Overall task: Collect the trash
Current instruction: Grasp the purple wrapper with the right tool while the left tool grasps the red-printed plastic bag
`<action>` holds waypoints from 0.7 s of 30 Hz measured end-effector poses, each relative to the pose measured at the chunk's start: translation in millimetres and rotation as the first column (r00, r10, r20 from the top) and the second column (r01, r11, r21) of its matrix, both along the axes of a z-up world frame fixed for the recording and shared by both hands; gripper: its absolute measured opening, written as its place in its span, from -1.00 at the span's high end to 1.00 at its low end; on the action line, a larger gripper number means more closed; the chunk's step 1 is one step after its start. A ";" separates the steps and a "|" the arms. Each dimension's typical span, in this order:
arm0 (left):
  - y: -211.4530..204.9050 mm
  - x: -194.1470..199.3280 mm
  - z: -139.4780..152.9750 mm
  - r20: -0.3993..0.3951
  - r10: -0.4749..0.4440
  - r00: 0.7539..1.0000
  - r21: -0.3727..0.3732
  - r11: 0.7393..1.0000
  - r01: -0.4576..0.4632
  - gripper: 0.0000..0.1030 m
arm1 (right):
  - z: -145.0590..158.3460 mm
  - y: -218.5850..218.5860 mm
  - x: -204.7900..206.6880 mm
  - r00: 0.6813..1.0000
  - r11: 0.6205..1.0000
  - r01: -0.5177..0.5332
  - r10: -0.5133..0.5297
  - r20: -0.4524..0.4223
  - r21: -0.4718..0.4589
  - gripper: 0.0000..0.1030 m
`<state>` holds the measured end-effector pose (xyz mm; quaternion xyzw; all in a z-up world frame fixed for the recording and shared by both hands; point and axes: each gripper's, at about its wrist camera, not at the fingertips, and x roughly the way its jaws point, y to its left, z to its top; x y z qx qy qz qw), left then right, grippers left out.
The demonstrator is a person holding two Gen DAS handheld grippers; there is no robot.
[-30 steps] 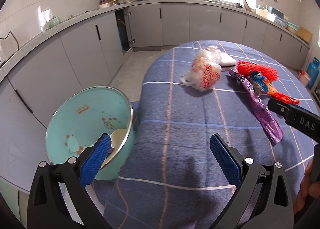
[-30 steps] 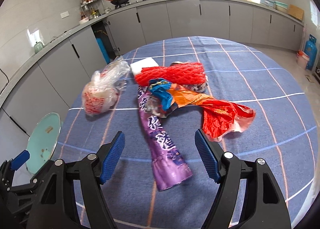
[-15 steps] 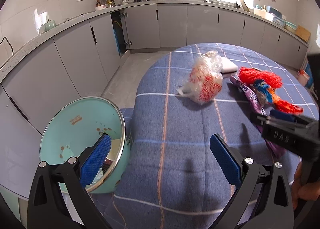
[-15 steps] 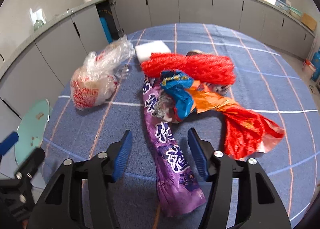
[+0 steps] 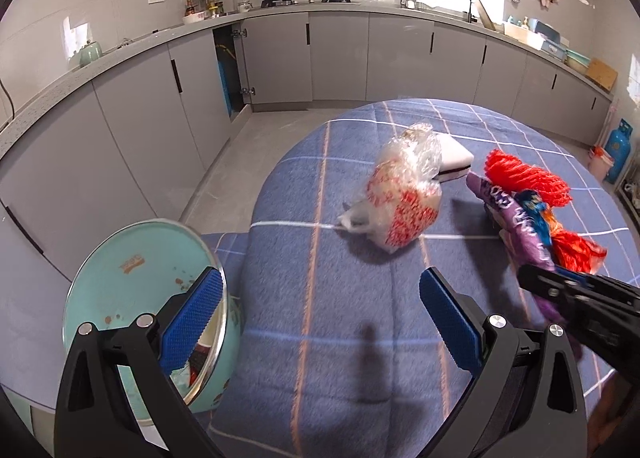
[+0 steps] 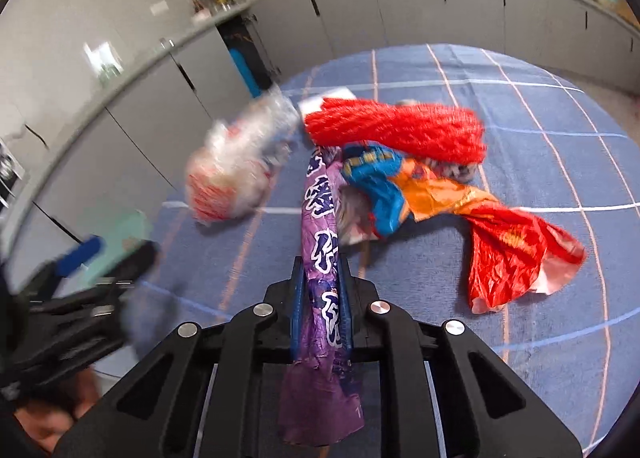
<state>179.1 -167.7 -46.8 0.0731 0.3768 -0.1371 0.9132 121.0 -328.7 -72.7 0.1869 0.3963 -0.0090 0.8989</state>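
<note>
A long purple wrapper (image 6: pixel 320 242) lies on the blue checked tablecloth (image 6: pixel 540 162), and my right gripper (image 6: pixel 321 274) is shut on its near end, its blue pads pressing both sides. Over its far end lie a blue and orange wrapper (image 6: pixel 384 186), a red net (image 6: pixel 396 126) and a red wrapper (image 6: pixel 516 254). A clear bag with red print (image 5: pixel 404 206) sits to the left of the pile. My left gripper (image 5: pixel 320 318) stands open over bare cloth, holding nothing. Beside its left finger, off the table edge, stands a mint-green bin (image 5: pixel 132 282) with trash inside.
A white flat packet (image 5: pixel 454 158) lies behind the clear bag. Grey kitchen cabinets (image 5: pixel 340 54) and a counter run around the room. A blue gas cylinder (image 5: pixel 618 150) stands on the floor at far right. The right gripper's body (image 5: pixel 580 298) shows in the left wrist view.
My right gripper's jaws have shut on the purple wrapper's near end after moving forward over it. The left gripper has shifted, so the bin and clear bag sit lower and closer in its view.
</note>
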 end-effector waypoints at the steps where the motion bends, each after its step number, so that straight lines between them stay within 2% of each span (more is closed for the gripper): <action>1: -3.7 3.1 0.9 0.001 -0.004 1.000 -0.002 1.000 0.004 -0.88 | 6.3 -1.5 -3.4 1.000 1.000 0.001 -0.002 0.020 0.014 0.69; 4: -13.8 10.9 4.8 0.018 -0.018 1.000 -0.009 1.000 0.019 -0.88 | 24.5 -6.7 -10.6 0.997 0.998 0.000 -0.005 0.081 0.062 0.69; 7: -27.0 21.3 9.4 0.043 -0.034 0.999 -0.010 0.999 0.034 -0.87 | 34.8 -11.2 -12.6 0.993 0.998 0.000 -0.008 0.121 0.070 0.69; 12: -55.9 44.0 7.4 0.079 -0.053 0.995 0.008 0.999 0.052 -0.82 | 34.0 -21.7 -6.6 0.991 0.997 0.040 -0.047 0.122 0.061 0.69; 18: -77.5 63.1 -12.0 0.020 -0.077 0.997 0.009 0.997 0.077 -0.40 | 28.2 -29.0 -6.3 0.992 0.996 0.063 -0.070 0.104 0.071 0.69; 20: -77.5 66.4 -17.7 -0.010 -0.087 0.996 -0.013 0.996 0.087 0.03 | 26.9 -29.2 -5.9 0.992 0.995 0.066 -0.073 0.099 0.072 0.69; 21: -77.6 66.7 -19.3 -0.021 -0.090 0.996 -0.018 0.996 0.090 0.06 | 25.7 -28.6 -6.2 0.993 0.995 0.068 -0.074 0.096 0.074 0.69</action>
